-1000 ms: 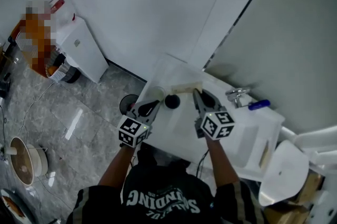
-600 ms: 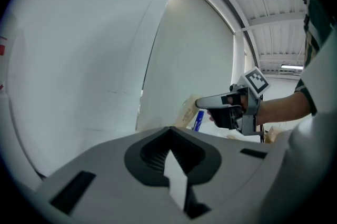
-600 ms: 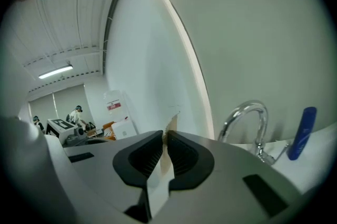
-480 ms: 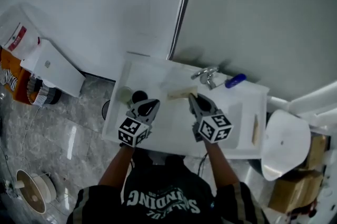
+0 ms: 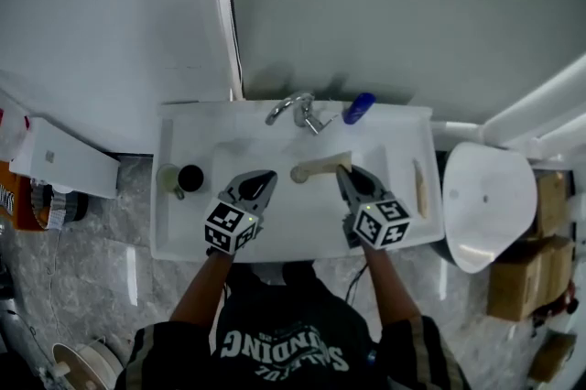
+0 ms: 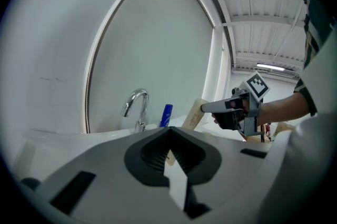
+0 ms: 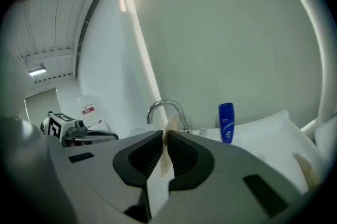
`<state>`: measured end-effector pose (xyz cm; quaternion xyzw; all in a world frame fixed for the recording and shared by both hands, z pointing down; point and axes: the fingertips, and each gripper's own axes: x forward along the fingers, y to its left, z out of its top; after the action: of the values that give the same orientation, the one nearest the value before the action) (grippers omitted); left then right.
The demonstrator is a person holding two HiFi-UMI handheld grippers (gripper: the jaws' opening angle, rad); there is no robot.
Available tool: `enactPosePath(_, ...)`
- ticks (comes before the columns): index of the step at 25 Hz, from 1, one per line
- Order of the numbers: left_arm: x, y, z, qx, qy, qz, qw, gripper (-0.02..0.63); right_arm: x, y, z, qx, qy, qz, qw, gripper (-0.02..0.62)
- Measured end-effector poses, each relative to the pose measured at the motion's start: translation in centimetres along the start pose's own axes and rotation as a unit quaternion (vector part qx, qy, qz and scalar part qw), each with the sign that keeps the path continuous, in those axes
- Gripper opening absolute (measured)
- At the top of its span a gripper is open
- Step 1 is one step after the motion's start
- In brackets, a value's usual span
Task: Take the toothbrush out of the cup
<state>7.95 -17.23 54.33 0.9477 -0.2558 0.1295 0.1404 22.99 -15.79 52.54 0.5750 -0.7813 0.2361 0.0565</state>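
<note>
From above, the cup (image 5: 189,178) stands at the sink's (image 5: 275,237) left edge, near the left gripper (image 5: 262,179); I can't make out a toothbrush in it. The left gripper view shows its jaws pressed together on nothing, so they should spread before reaching in. In the right gripper view, the right gripper (image 7: 166,132) pinches a pale flat strip (image 7: 164,160).

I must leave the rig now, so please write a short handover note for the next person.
Left tool: shut, empty, above the sink.
Right tool: shut on a flat beige item, probably the toothbrush; I cannot confirm.
Dark cup: on the sink's left ledge, apart from both tools.
Done: brush apparently out of the cup.
Left: put it down.
</note>
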Motion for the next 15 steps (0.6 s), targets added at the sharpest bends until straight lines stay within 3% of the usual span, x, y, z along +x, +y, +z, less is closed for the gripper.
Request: enactPosePath(15, 11.8, -11.0, 0.4, 0.025, 0.026, -0.122, 0.9920, -0.003, -13.7, -14.9, -1.9, 0.048, -0.007, -0.137, 0.989, 0.025)
